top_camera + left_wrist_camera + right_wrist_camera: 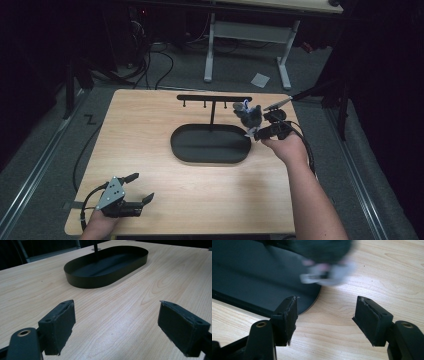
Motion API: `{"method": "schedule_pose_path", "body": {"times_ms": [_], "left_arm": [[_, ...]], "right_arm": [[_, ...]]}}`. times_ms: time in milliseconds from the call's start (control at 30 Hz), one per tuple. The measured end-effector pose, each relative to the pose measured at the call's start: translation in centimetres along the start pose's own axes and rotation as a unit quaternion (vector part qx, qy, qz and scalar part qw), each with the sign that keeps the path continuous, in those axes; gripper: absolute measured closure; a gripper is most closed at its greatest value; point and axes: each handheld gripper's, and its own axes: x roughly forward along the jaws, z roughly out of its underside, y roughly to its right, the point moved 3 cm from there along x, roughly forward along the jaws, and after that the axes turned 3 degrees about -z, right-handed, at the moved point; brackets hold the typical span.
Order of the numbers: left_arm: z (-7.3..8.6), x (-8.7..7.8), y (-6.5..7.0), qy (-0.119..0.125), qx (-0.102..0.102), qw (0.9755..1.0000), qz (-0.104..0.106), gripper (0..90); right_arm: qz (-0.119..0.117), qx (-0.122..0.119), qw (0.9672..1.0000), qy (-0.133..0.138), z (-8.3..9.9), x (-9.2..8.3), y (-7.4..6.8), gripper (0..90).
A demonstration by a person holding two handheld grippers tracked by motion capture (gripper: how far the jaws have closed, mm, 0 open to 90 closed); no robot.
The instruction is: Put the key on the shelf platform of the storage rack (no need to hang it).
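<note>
Pale wood forms the surface (200,190), set on grey carpet. Near its middle sits a black oval tray (210,145) with a thin post rising to a black hook bar (214,98). Well apart, at the near left corner, the left gripper (141,188) rests low over bare wood, its fingers (58,325) spread wide with nothing between them. At the tray's right end, the right gripper (251,132) hovers beside the rim, fingers (372,318) also apart and empty. Just ahead of it hangs a small grey object with a blue-white loop (247,113), blurred; whether it touches the bar cannot be told.
</note>
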Motion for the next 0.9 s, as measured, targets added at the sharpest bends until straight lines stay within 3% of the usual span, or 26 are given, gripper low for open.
{"method": "schedule_pose_path", "body": {"times_ms": [200, 433, 900], "left_arm": [[0.0, 0.0, 0.0, -0.001, 0.002, 1.0, 0.0, 15.1], [0.0, 0.0, 0.0, -0.003, 0.004, 1.0, 0.0, 15.1], [0.0, 0.1, 0.0, -0.006, 0.003, 1.0, -0.002, 15.1]], "right_arm": [[0.007, -0.018, 0.9998, -0.008, 0.9, 0.3, -0.3, 35.6], [0.016, -0.026, 0.9995, 0.003, 2.4, 0.3, -0.8, 32.8], [-0.004, -0.027, 0.9988, 0.04, 6.8, 0.8, -0.9, 31.4]]}}
